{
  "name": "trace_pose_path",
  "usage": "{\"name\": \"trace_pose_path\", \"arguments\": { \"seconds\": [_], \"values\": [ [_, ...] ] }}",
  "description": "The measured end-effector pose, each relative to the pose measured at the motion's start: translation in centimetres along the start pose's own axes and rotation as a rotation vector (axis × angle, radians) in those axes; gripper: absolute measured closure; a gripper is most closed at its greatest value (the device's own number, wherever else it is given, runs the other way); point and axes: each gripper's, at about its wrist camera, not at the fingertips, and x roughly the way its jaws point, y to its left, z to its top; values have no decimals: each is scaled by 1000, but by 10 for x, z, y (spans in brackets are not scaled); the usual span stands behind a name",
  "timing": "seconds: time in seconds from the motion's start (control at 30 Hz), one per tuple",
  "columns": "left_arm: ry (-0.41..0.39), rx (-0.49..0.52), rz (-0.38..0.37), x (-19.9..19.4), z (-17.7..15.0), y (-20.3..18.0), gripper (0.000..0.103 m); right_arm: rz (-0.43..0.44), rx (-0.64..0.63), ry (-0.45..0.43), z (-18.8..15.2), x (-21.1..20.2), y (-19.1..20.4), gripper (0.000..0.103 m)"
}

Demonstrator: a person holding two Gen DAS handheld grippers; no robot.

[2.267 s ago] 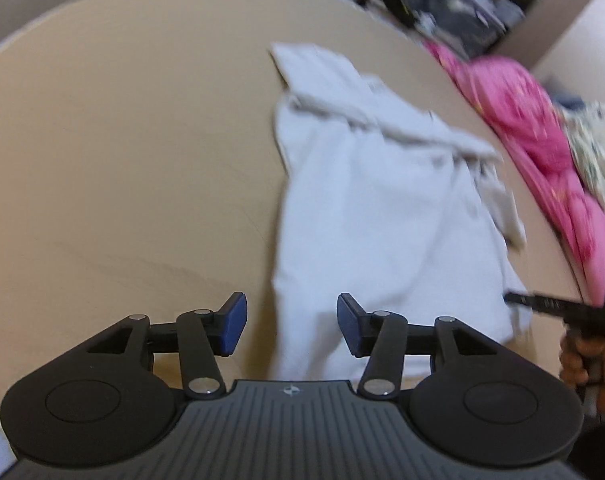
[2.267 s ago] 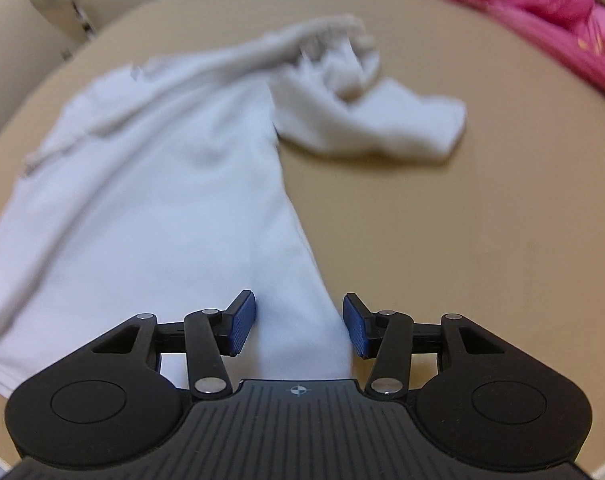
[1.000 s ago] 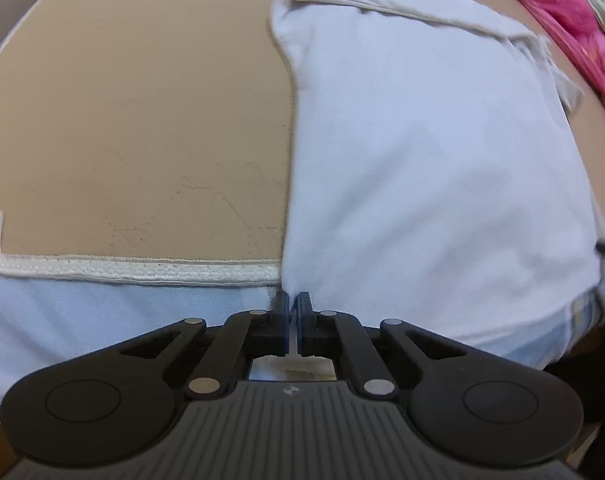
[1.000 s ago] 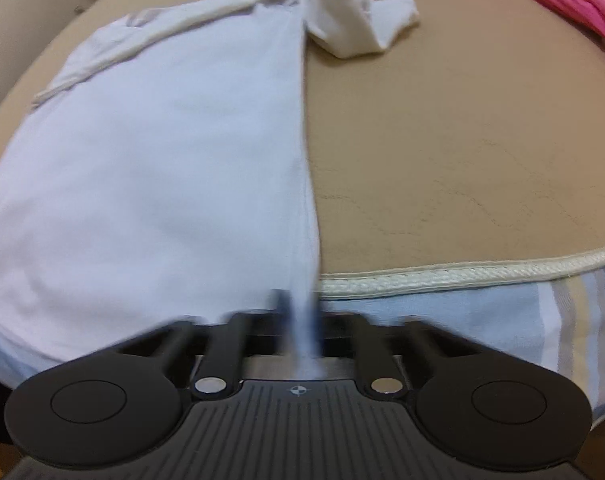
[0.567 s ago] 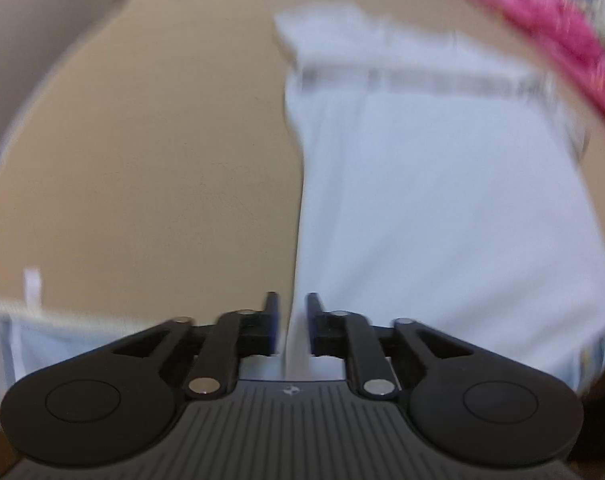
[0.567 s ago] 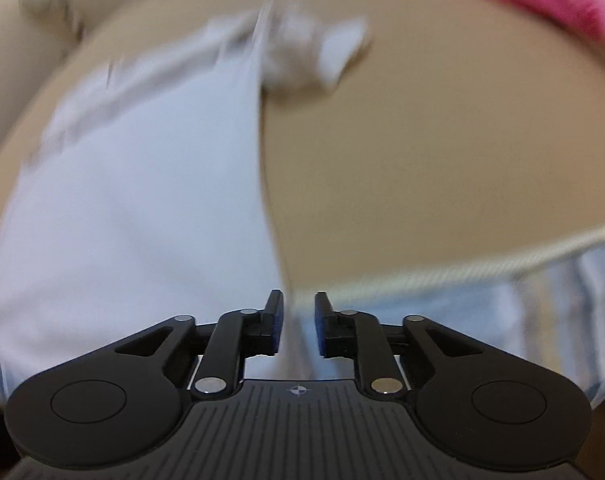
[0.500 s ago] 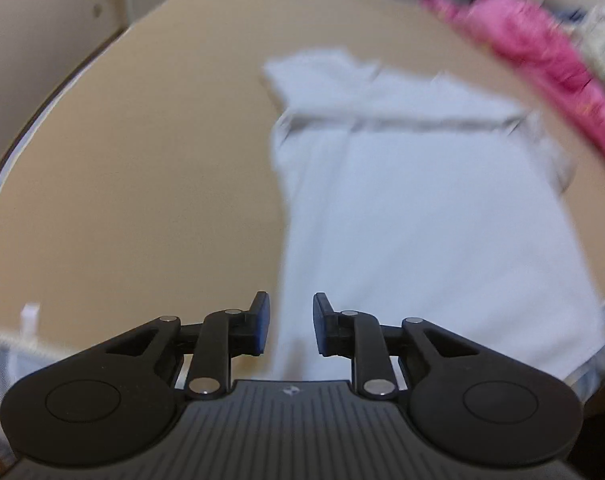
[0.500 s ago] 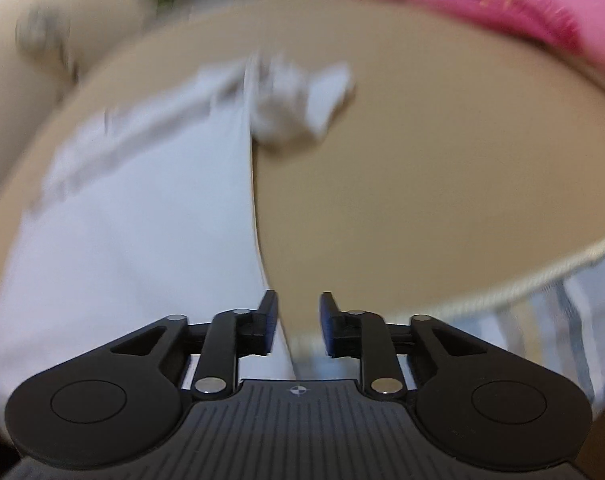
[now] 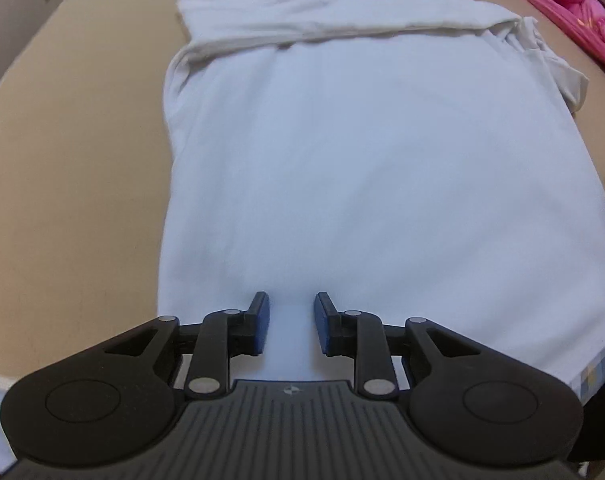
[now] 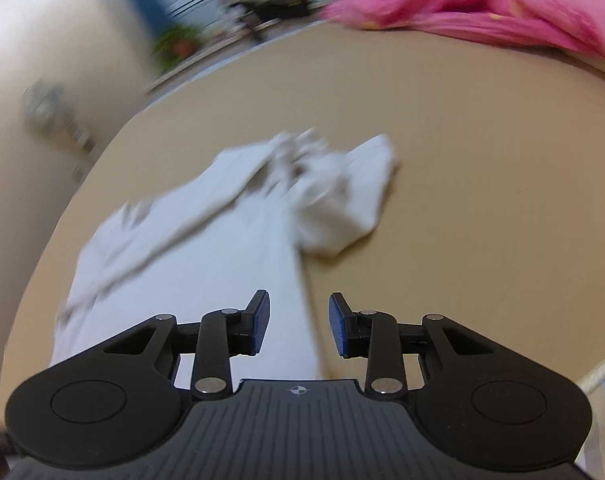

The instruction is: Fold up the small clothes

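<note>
left gripper (image 9: 289,326): jaws opening, nothing between the blue pads; it hovers over the near hem of the white T-shirt (image 9: 374,168).
right gripper (image 10: 299,326): jaws opening, released and holding nothing; it sits above the shirt's right edge, view blurred.
T-shirt: spread flat on the tan bed surface (image 9: 70,152), body smooth; top part lies folded across in a band.
right sleeve (image 10: 342,196): bunched and crumpled beside the body, not flat.
pink bedding (image 10: 482,4): heaped at the far edge, apart from the shirt.
step: judged as just after laying out, before the 1st side fold.
next move: likely calls for straightening the sleeve, then pinching 1 side edge.
</note>
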Motion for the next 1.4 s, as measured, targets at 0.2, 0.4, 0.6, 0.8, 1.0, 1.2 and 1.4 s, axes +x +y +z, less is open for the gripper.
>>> {"name": "trace_pose_path", "arguments": {
  "seconds": [0.2, 0.4, 0.6, 0.8, 1.0, 1.2, 1.4],
  "values": [
    [-118, -121, -17, -11, 17, 13, 72, -51, 172, -48, 42, 43, -37, 68],
    [-46, -64, 14, 14, 24, 4, 70, -80, 239, -36, 68, 104, -62, 68],
    [-67, -37, 15, 19, 26, -1, 67, -102, 132, 46, 84, 167, -59, 77],
    [-85, -12, 7, 20, 28, -1, 65, -79, 94, -211, 138, 145, -74, 98],
    [-94, 1, 15, 21, 29, -3, 65, -476, 311, -516, 165, 86, -192, 77],
    [-93, -7, 10, 21, 30, -3, 65, -392, 699, -416, 109, 88, -269, 77],
    [-99, -2, 13, 21, 29, -4, 65, -198, 773, -492, 116, 89, -256, 73]
  ]
}}
